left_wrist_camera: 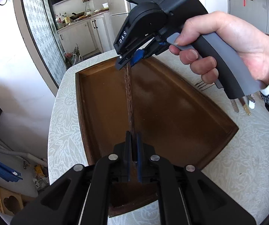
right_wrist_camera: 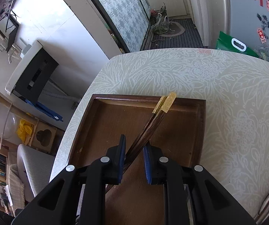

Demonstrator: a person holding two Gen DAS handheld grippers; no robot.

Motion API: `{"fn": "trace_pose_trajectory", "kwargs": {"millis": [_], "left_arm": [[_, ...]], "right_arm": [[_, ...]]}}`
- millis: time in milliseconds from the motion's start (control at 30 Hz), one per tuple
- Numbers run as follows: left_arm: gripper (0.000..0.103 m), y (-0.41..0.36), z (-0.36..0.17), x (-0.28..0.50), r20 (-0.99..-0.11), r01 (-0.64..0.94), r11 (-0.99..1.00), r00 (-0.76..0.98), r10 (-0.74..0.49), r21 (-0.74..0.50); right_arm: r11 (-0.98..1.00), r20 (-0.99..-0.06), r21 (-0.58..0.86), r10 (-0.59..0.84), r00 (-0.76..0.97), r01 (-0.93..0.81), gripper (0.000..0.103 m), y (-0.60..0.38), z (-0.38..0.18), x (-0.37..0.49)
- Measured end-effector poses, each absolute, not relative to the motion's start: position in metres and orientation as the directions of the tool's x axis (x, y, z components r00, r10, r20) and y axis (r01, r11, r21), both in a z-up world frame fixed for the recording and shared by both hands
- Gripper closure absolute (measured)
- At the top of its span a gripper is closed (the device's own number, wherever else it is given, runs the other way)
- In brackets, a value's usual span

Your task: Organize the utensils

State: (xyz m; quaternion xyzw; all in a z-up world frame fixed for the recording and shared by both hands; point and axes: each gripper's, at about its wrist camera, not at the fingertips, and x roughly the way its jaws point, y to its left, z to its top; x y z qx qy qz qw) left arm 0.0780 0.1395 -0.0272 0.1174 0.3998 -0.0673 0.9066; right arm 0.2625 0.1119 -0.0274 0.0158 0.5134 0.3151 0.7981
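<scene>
A pair of dark wooden chopsticks [left_wrist_camera: 129, 97] with gold ends [right_wrist_camera: 165, 103] hangs over the brown wooden tray [left_wrist_camera: 171, 97]. My left gripper [left_wrist_camera: 133, 134] is shut on their thin end. The chopsticks run from there up to my right gripper [left_wrist_camera: 127, 63], held by a person's hand [left_wrist_camera: 228, 43]. In the right wrist view they cross slantwise between the blue pads [right_wrist_camera: 147, 161] of the right gripper [right_wrist_camera: 134, 147], which grips them at mid-length. Their gold ends reach over the tray's far rim [right_wrist_camera: 127, 97]. The tray floor holds nothing else.
The tray lies on a round table with a pale leaf-patterned cloth [right_wrist_camera: 218, 93]. To the right of the tray a fork [left_wrist_camera: 202, 85] and a few more utensil ends [left_wrist_camera: 245, 106] show beneath the hand. The table edge curves close on the left, with a chair [right_wrist_camera: 35, 166] beyond.
</scene>
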Motion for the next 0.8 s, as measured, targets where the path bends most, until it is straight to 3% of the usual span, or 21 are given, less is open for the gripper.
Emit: {"fn": "trace_pose_trajectory", "kwargs": {"millis": [133, 200, 267, 333, 367, 400, 467, 533, 600, 800], "left_arm": [[0.096, 0.141, -0.030, 0.080, -0.736, 0.210, 0.962, 0.677, -0.014, 0.174], [0.096, 0.143, -0.031, 0.080, -0.734, 0.204, 0.963, 0.680, -0.008, 0.178], [0.087, 0.144, -0.031, 0.082, -0.726, 0.187, 0.964, 0.688, 0.008, 0.188], [0.064, 0.150, -0.030, 0.083, -0.718, 0.175, 0.966, 0.696, 0.014, 0.188], [0.055, 0.152, -0.030, 0.082, -0.718, 0.179, 0.968, 0.696, 0.001, 0.175], [0.038, 0.154, -0.027, 0.082, -0.714, 0.176, 0.970, 0.700, -0.002, 0.170], [0.037, 0.156, -0.024, 0.078, -0.708, 0.173, 0.970, 0.707, -0.001, 0.171], [0.021, 0.155, -0.018, 0.072, -0.688, 0.154, 0.969, 0.726, 0.021, 0.192], [0.016, 0.154, -0.007, 0.062, -0.659, 0.144, 0.970, 0.752, 0.022, 0.196], [0.013, 0.125, 0.015, 0.042, -0.608, 0.246, 0.960, 0.785, -0.117, 0.133]], "right_arm": [[0.807, -0.816, 0.312, 0.498, 0.293, -0.501, 0.079, 0.119, -0.028, 0.259], [0.807, -0.814, 0.309, 0.498, 0.298, -0.503, 0.057, 0.119, -0.027, 0.256], [0.800, -0.812, 0.318, 0.507, 0.290, -0.508, 0.046, 0.115, -0.026, 0.253], [0.796, -0.810, 0.321, 0.511, 0.287, -0.513, 0.043, 0.109, -0.024, 0.251], [0.793, -0.807, 0.332, 0.519, 0.281, -0.511, 0.036, 0.104, -0.022, 0.249], [0.789, -0.805, 0.341, 0.526, 0.275, -0.511, 0.033, 0.098, -0.020, 0.247], [0.781, -0.801, 0.347, 0.535, 0.269, -0.520, 0.031, 0.084, -0.013, 0.242], [0.772, -0.790, 0.346, 0.546, 0.279, -0.533, 0.026, 0.061, 0.001, 0.234], [0.771, -0.774, 0.331, 0.552, 0.311, -0.543, 0.020, 0.032, 0.020, 0.225], [0.805, -0.734, 0.258, 0.523, 0.434, -0.534, 0.017, -0.056, 0.058, 0.201]]}}
